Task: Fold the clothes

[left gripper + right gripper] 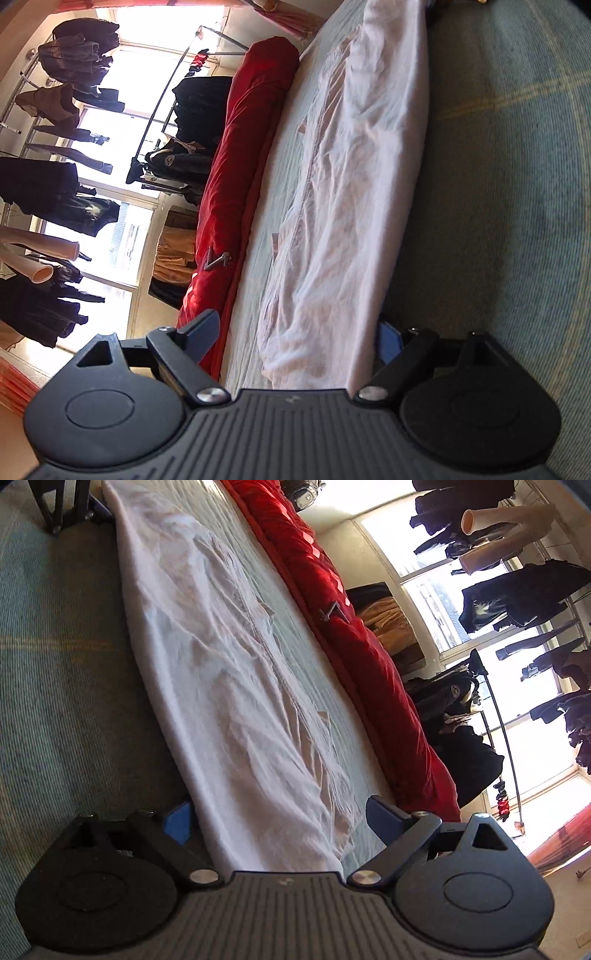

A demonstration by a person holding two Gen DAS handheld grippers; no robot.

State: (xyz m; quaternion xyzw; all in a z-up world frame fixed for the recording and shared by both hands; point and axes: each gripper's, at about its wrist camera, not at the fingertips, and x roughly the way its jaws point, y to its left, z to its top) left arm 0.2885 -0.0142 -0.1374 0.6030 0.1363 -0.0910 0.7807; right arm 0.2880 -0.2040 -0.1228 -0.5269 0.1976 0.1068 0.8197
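On the green bed cover [498, 184] the pale pink garment [351, 184] lies as a long folded strip, looking light, soft and limp, so it is probably best pinched at its two ends, where the left gripper [295, 338] and right gripper [284, 821] stand with jaws wide, pressing nothing.

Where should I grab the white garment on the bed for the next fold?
Probably grip the white garment at its long folded edge nearest you, one tool at each end, coming in low along the green bedcover. That edge is straight and raised slightly, and both open tools already straddle it; the far side lies rumpled.
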